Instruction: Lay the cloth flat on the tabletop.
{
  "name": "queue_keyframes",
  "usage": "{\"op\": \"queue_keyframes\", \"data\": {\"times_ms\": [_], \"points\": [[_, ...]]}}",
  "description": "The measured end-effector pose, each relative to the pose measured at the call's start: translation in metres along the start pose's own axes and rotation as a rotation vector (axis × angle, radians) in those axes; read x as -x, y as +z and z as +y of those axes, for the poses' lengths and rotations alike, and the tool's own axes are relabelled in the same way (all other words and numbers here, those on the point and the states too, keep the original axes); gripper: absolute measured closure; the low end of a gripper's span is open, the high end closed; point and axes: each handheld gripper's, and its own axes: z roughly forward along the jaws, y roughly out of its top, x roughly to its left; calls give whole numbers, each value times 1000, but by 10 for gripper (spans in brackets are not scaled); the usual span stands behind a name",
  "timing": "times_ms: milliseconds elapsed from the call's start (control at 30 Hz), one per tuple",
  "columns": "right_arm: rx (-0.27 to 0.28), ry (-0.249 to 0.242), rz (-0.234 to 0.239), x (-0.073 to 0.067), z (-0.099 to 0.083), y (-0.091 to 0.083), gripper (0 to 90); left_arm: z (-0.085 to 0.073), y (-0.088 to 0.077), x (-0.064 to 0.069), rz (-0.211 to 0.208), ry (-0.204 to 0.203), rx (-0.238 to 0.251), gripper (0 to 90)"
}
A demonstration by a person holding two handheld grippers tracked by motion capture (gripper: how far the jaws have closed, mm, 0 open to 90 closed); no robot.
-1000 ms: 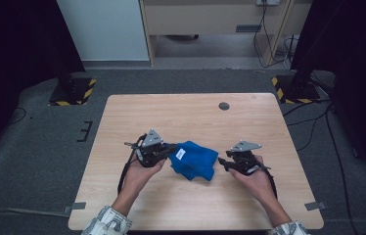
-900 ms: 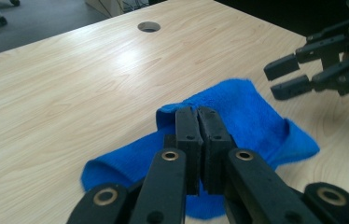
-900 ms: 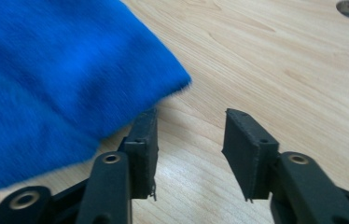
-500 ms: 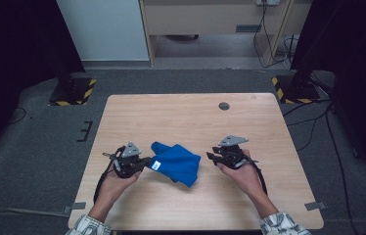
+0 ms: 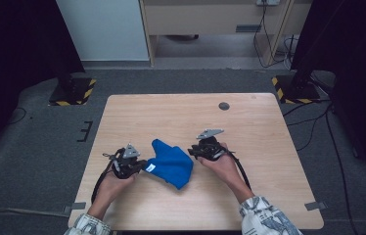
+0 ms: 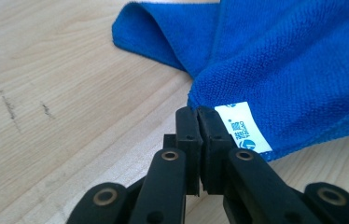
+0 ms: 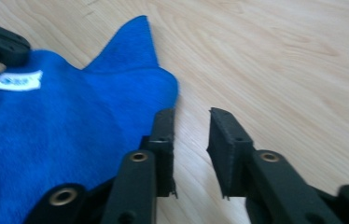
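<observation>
While the left gripper (image 5: 139, 165) lies low on the table (image 5: 249, 122), pinching the blue cloth (image 5: 171, 164) at its labelled corner, the cloth rests crumpled between both hands. The right gripper (image 5: 194, 152) points at the cloth's far edge, its jaws apart but just closing, nothing between them.

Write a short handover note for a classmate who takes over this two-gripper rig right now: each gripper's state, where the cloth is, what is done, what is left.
Left gripper: jaws shut on the blue cloth at the corner by its white label.
Right gripper: jaws apart, just been closing, nothing between them; it sits at the cloth's opposite edge, over the bare table.
Cloth: crumpled, lying near the middle of the table between the two grippers.
Done: one corner gripped.
Left: probably grip a second corner with the right gripper, then spread or fold the cloth.
</observation>
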Motion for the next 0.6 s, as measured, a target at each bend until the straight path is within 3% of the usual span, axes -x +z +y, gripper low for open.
{"op": "queue_keyframes", "data": {"times_ms": [233,300,500,600], "points": [[-13,27,55,-9,9,23,579,0,4,-2,12,-6,8,877],[-25,28,59,-9,11,28,610,0,4,-4,15,-12,14,877],[-48,9,61,-10,12,31,850,3,2,-5,20,-24,44,877],[-39,9,56,-10,12,28,882,6,1,-4,12,-37,63,877]]}}
